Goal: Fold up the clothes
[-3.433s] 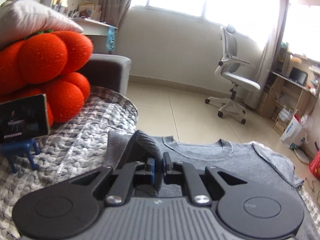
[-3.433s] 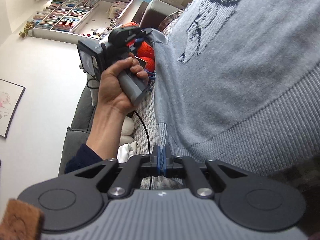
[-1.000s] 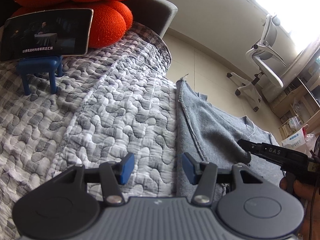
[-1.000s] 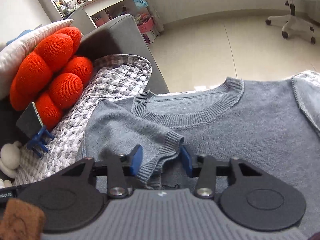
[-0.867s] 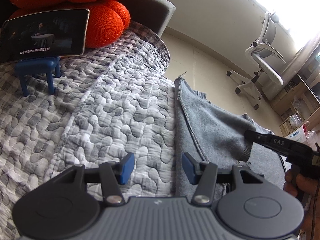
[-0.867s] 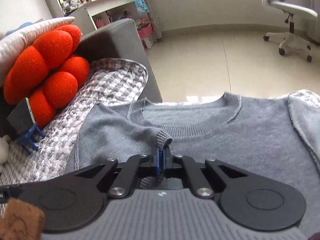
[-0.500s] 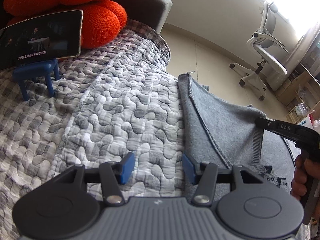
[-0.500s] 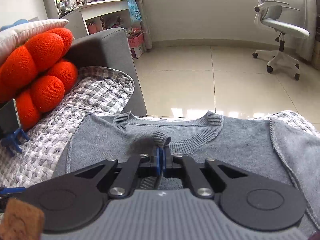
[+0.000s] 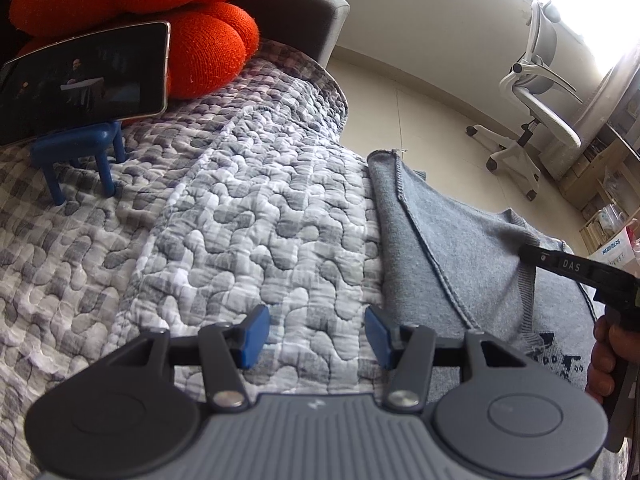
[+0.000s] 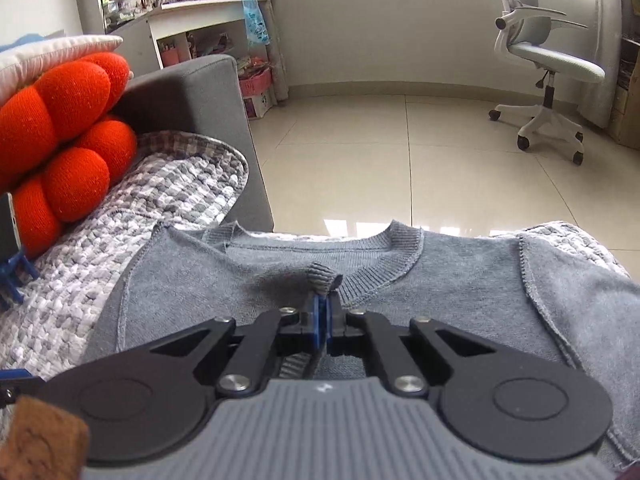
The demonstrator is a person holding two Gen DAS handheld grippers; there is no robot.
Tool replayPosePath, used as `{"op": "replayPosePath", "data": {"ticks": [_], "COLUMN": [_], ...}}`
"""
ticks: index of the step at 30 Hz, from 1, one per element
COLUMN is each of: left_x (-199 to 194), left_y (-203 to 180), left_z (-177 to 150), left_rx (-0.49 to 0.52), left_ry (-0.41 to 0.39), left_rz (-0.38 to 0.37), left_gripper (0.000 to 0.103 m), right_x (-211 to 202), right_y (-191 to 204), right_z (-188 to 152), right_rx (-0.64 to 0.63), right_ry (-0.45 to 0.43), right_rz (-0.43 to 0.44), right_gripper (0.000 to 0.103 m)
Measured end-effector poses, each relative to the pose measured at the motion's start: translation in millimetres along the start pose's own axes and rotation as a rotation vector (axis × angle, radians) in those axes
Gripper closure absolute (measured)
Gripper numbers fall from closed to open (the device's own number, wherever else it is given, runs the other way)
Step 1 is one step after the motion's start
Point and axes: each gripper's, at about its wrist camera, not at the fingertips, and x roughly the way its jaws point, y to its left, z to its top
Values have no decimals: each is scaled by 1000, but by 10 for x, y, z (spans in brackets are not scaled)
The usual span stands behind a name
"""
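Note:
A grey knit sweater (image 10: pixel 460 292) lies flat on the quilted cover, its neckline toward the floor. My right gripper (image 10: pixel 323 306) is shut on the ribbed cuff (image 10: pixel 320 274) of the sleeve, which is folded across the chest below the collar. In the left wrist view the sweater (image 9: pixel 452 256) lies to the right, and the right gripper (image 9: pixel 530 254) holds the sleeve end over it, with a hand (image 9: pixel 604 364) on its handle. My left gripper (image 9: pixel 316 334) stands open over the quilt (image 9: pixel 248 240), just left of the sweater's edge, with nothing between its blue pads.
A phone (image 9: pixel 84 80) rests on a small blue stand (image 9: pixel 80 152) at the left, in front of an orange knotted cushion (image 9: pixel 200 32). The grey sofa arm (image 10: pixel 192 100) is behind. A white office chair (image 10: pixel 540 80) stands on the tiled floor (image 10: pixel 380 160) beyond.
My right gripper closed on the sleeve cuff and drew the sleeve over the chest toward the collar. My left gripper stayed open over the quilt.

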Motion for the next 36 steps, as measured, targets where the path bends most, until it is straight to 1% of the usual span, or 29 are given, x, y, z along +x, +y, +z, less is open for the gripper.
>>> {"op": "replayPosePath", "data": {"ticks": [1,3,5,7,8,9,11,13,16,20,23,25,27,30,34,36], "left_x": [-4,-22,-37,-49,-54,-60,-86,-131,-216,-341,-428,-470,-505,-538,-591,-617], "left_y": [-4,-12,-17,-33,-42,-54,-89,-120,-159,-229,-279,-306,-338,-354,-358,-367], "left_z": [0,1,-1,-6,-10,-14,-29,-49,-85,-162,-225,-268,-313,-366,-413,-433], "left_rx": [2,4,2,2,3,5,18,31,51,80,95,108,124,139,144,150], "left_ry": [-1,-3,-5,-6,-6,-7,-10,-18,-35,-51,-58,-58,-57,-56,-62,-66], "left_rz": [-1,-7,-10,-14,-16,-18,-20,-25,-23,-26,-43,-51,-51,-48,-49,-51], "left_gripper": [49,49,49,49,49,49,49,49,49,49,49,49,49,49,49,49], "right_x": [1,-50,-150,-341,-446,-562,-796,-1054,-1488,-2084,-2463,-2651,-2787,-2888,-2894,-2855], "right_y": [-10,-69,-122,-139,-139,-141,-161,-173,-101,118,306,431,579,819,1068,1153], "right_z": [-11,-17,6,41,51,60,52,7,-131,-424,-693,-906,-1142,-1505,-1936,-2050], "right_rx": [3,56,82,71,63,58,82,111,87,5,-14,-18,-37,-86,-135,-144], "right_ry": [2,9,14,1,-10,-18,-23,-22,-36,-55,-54,-36,-4,50,120,138], "right_rz": [-6,14,49,80,91,109,163,237,311,385,432,468,496,522,521,509], "right_gripper": [99,88,87,75,61,60,60,60,60,60,60,60,60,60,60,60]}}
